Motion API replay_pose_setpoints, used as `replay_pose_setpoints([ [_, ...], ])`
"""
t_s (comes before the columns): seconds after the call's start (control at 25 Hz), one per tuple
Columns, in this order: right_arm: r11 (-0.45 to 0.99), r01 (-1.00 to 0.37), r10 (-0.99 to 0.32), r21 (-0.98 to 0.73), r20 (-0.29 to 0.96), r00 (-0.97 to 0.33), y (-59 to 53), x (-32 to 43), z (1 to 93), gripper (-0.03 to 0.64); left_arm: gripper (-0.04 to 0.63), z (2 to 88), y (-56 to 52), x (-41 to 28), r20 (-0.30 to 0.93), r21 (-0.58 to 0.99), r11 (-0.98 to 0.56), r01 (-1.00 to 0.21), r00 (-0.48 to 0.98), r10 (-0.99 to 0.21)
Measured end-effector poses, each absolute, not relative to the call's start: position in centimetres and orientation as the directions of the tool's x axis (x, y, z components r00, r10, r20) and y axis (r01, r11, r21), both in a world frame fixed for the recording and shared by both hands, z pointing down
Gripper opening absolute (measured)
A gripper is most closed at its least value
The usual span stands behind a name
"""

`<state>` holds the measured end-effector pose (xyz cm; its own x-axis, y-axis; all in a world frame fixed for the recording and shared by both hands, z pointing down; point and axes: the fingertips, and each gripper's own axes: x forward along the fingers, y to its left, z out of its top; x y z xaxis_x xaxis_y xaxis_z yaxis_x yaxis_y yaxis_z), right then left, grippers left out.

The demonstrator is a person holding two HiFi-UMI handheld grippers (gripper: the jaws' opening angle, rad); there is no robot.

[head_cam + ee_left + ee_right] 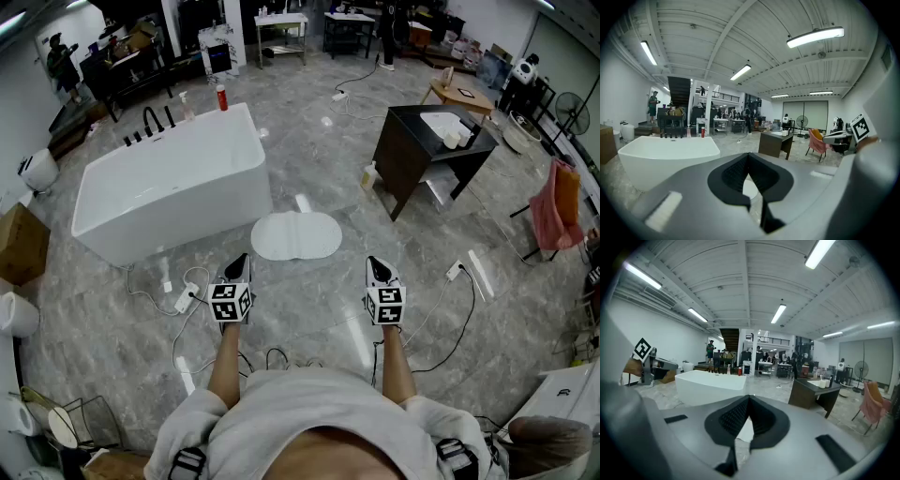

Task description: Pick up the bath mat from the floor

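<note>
The bath mat (296,235) is a white oval pad lying flat on the grey marble floor, just in front of the bathtub's corner. My left gripper (240,262) hovers above the floor a little short of the mat's near left edge, shut and empty. My right gripper (376,265) is held off the mat's near right side, also shut with nothing in it. In the left gripper view the jaws (748,157) meet at the tip, and a sliver of the mat (749,188) shows below them. The right gripper view shows its closed jaws (749,399) with the mat (745,431) beneath.
A white freestanding bathtub (173,183) stands left of the mat. A dark vanity cabinet (427,150) stands to the right. A power strip (185,297) and black and white cables (441,319) trail over the floor near my feet. A pink-draped chair (555,206) is far right.
</note>
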<state>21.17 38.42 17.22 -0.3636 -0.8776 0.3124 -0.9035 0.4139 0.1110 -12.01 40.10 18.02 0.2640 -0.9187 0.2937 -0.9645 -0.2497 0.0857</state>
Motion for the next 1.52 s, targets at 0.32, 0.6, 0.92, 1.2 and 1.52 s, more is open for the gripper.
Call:
replay_pose_setpoints([
  [0.32,0.412,-0.905,-0.877,0.108,0.316,-0.362,38.4,21.0,17.3,0.014,0.012,18.2,40.4,-12.4,0.296,0.094,-0.239,-0.966,0.256,-0.920],
  [0.6,0.467,-0.884,-0.864,0.028,0.229,-0.449,38.5,20.2,16.8,0.227,0.277,18.7,40.8,-10.3,0.271,0.157,-0.326,-0.932,0.358,-0.893],
  [0.92,0.495,-0.867,-0.846,0.053,0.258,-0.467,38.7,19.6,17.9,0.235,0.278,19.2,41.3,-9.2,0.290,0.158,-0.337,-0.928,0.370,-0.883],
  [1.2,0.499,-0.864,-0.841,0.057,0.272,-0.468,38.4,21.3,18.9,0.235,0.278,19.7,40.9,-7.7,0.295,0.156,-0.321,-0.934,0.354,-0.888],
  [1.52,0.516,-0.854,-0.832,0.069,0.279,-0.480,36.7,22.7,19.5,0.235,0.278,20.5,39.8,-5.8,0.304,0.156,-0.308,-0.938,0.342,-0.889],
])
